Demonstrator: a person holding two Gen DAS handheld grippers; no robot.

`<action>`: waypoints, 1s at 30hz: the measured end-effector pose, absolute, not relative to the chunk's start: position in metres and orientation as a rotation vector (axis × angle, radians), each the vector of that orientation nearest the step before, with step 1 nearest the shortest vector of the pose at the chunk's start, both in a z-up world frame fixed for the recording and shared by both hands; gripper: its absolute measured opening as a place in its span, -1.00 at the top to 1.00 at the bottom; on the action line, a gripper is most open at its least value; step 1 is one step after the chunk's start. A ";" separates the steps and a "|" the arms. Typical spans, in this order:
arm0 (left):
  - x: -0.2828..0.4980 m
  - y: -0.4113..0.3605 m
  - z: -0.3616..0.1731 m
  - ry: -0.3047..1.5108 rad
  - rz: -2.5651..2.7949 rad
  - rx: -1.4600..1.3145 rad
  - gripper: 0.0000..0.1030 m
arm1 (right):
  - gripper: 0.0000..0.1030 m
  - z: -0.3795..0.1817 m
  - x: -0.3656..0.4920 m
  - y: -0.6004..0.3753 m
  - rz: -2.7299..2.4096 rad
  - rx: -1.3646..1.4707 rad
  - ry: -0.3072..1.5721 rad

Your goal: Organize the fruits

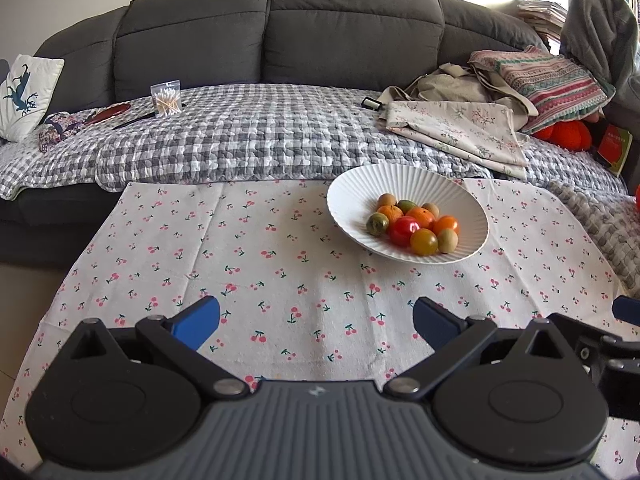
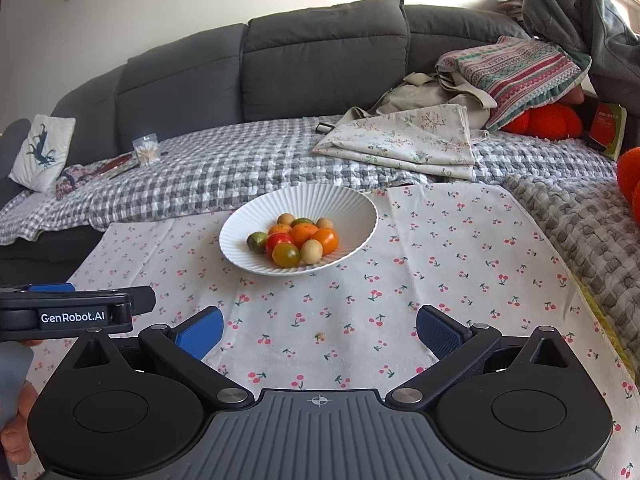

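A white ribbed bowl (image 1: 352,192) (image 2: 352,204) stands on the cherry-print tablecloth (image 1: 260,264) (image 2: 440,264) and holds several small fruits: a red tomato (image 1: 404,231) (image 2: 277,240), orange ones (image 1: 421,216) (image 2: 326,240), a yellow-green one (image 1: 424,241) (image 2: 286,255) and tan round ones (image 1: 447,240) (image 2: 311,251). My left gripper (image 1: 316,324) hovers open over the cloth, well short of the bowl, with nothing between its blue pads. My right gripper (image 2: 320,332) is also open and empty, nearer than the bowl. The left gripper's body (image 2: 76,312) shows at the right wrist view's left edge.
A small crumb (image 2: 320,335) lies on the cloth. Behind the table is a grey sofa (image 1: 280,28) with a checked blanket (image 1: 248,136), folded floral cloth (image 1: 460,132), a striped cushion (image 1: 556,84), a cotton-swab box (image 1: 166,99) and a white pillow (image 1: 24,96). A hand (image 2: 16,420) holds the left gripper.
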State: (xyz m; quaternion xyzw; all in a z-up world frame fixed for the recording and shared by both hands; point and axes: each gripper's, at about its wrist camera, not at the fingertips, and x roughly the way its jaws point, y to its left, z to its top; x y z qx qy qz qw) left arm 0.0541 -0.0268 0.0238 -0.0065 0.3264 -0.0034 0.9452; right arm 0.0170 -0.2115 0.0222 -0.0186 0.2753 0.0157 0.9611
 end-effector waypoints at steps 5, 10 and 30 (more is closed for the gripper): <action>0.054 -0.028 0.023 0.667 -0.011 -0.006 -0.98 | -1.00 0.022 0.017 -0.211 0.031 -0.038 0.559; 0.054 -0.029 0.023 0.666 -0.015 -0.002 -0.98 | -1.00 0.022 0.017 -0.211 0.031 -0.042 0.561; 0.054 -0.030 0.021 0.672 -0.024 0.003 -0.98 | -1.00 0.019 0.018 -0.209 0.030 -0.046 0.565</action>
